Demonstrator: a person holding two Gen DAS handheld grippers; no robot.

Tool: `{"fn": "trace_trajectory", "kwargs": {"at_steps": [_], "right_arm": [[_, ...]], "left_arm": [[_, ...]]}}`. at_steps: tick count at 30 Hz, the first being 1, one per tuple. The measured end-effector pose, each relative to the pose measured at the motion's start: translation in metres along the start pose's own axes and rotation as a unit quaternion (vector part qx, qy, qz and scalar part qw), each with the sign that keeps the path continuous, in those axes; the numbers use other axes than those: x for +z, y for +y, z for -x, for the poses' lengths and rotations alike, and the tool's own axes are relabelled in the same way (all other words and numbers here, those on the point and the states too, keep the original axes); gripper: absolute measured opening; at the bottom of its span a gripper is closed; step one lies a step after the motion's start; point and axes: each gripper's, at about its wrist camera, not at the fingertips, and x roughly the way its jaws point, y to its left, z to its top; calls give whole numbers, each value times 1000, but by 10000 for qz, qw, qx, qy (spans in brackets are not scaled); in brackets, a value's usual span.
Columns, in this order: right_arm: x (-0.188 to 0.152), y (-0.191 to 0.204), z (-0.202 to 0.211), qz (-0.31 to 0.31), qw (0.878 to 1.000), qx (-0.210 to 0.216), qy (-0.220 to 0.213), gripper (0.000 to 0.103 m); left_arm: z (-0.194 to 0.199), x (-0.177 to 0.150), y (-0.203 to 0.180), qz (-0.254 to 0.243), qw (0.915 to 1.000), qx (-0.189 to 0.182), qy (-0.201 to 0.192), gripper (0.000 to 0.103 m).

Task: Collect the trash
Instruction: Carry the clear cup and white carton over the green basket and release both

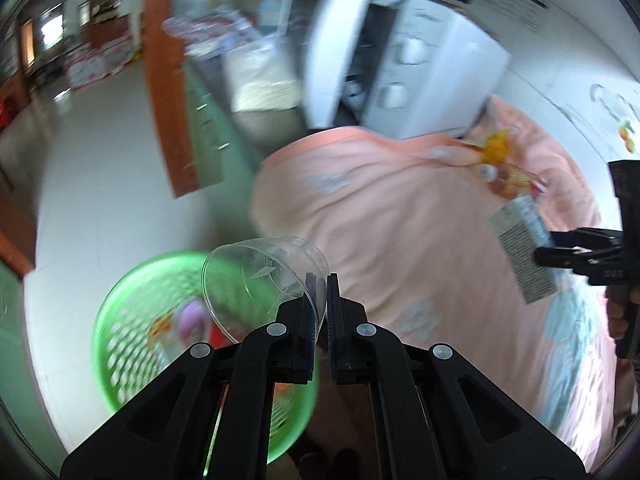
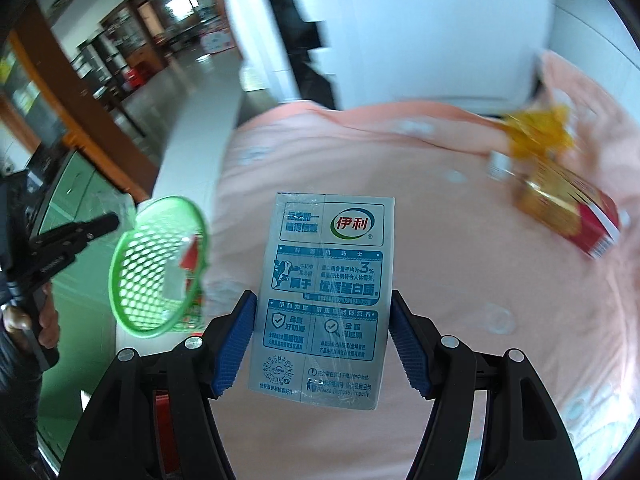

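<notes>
left tool (image 1: 318,280) pinched tight on the rim of a clear plastic cup (image 1: 260,276), light, crushable, above the green basket (image 1: 120,320); right tool (image 2: 324,344) half-open, clamping the stiff, light milk carton (image 2: 324,292) by its sides over the bed (image 2: 500,280).

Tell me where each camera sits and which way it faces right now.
Left wrist: rides the left gripper, angled down at the green basket beside the pink bedspread; own jaws pinch a clear plastic cup; the right gripper shows at the frame's right edge.
Right wrist: rides the right gripper, angled down over the bedspread; own jaws clamp a milk carton; the left gripper and a hand show at the left.
Shared: basket, bedspread, carton, yellow wrapper, white cabinet.
</notes>
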Motion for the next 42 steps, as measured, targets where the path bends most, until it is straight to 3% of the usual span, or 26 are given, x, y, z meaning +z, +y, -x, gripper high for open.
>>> {"fn": "trace_trajectory", "kwargs": {"at_steps": [6,17,19,21,27,42], "right_arm": [[12,53,-17,378,9987,322,78,64],[26,142,-55,919,9920,803,323,64],[27,153,-60,966,9909,867,369,64],[29,164,-67,1025,9896,914,417,64],[34,185,-85,1077,9876,1014,528,64],[37,212,-123,1042,9840,1223,765,65]], "left_arm": [[0,-33,45,352,9983,413,195,4],[-12,-72,96,977,9913,706,522,6],[-14,-76,102,1086,9901,682,564,8],[-15,-80,105,1119,9891,747,606,21],[-14,-87,112,1204,9876,803,603,32],[6,-92,126,1292,9854,1011,463,38]]}}
